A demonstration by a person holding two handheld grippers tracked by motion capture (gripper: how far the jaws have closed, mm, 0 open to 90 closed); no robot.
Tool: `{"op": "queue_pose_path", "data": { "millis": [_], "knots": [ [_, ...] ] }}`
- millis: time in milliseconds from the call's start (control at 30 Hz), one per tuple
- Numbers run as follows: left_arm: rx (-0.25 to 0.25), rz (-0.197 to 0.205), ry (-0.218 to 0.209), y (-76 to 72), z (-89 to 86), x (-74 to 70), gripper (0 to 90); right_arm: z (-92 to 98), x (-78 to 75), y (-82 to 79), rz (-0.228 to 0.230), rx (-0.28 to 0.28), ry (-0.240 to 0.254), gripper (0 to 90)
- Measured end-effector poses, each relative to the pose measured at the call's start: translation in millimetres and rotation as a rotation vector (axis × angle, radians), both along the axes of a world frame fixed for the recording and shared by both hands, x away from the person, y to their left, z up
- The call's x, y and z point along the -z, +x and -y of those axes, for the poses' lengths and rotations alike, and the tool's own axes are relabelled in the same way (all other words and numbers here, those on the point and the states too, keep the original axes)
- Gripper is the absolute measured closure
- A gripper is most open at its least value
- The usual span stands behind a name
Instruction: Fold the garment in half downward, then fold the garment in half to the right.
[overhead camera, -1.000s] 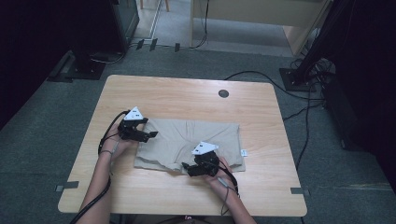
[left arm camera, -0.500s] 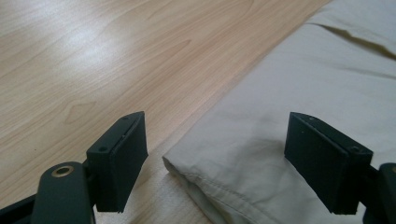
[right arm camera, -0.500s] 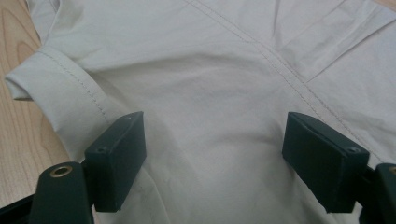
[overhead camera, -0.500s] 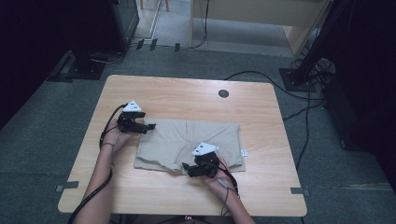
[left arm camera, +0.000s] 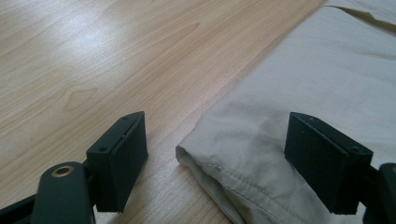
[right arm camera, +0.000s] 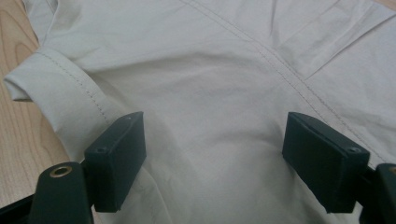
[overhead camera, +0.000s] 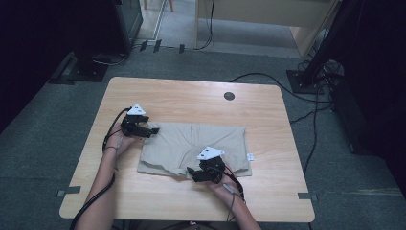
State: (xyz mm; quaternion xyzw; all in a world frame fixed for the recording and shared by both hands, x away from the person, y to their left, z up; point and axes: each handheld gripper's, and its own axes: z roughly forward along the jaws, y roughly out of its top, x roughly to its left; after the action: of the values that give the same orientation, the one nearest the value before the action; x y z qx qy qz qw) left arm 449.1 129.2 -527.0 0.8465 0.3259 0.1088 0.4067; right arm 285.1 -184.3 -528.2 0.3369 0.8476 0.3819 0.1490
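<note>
A beige folded garment (overhead camera: 194, 143) lies flat in the middle of the wooden table (overhead camera: 191, 100). My left gripper (overhead camera: 154, 130) sits at the garment's far left corner. In the left gripper view it (left arm camera: 215, 129) is open, and the stitched hem corner (left arm camera: 219, 163) lies on the table between the jaws, untouched. My right gripper (overhead camera: 191, 173) rests at the garment's near edge. In the right gripper view it (right arm camera: 215, 128) is open, low over smooth cloth (right arm camera: 210, 84) with a seam, and a rolled hem (right arm camera: 56, 88) lies to its left.
A small white tag (overhead camera: 250, 157) sticks out at the garment's right edge. A dark round grommet (overhead camera: 229, 96) is set in the far part of the table. Cables (overhead camera: 306, 115) and a black stand (overhead camera: 91, 67) lie on the grey floor around it.
My left gripper has shifted a little to the left and farther away, and now sits at the garment's far left corner. The right gripper and the garment have stayed put.
</note>
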Motion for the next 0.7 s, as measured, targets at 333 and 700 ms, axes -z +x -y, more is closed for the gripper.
{"op": "queue_pose_path", "data": {
  "millis": [333,700],
  "knots": [
    [-0.005,0.026,0.037,-3.9,4.0,0.3,21.4,0.2,0.0,-0.1,0.000,0.002,0.002,21.1],
    [-0.017,0.037,0.054,-6.9,6.0,0.5,21.4,0.7,-4.8,-1.9,-0.005,0.050,0.042,23.8]
  ]
}}
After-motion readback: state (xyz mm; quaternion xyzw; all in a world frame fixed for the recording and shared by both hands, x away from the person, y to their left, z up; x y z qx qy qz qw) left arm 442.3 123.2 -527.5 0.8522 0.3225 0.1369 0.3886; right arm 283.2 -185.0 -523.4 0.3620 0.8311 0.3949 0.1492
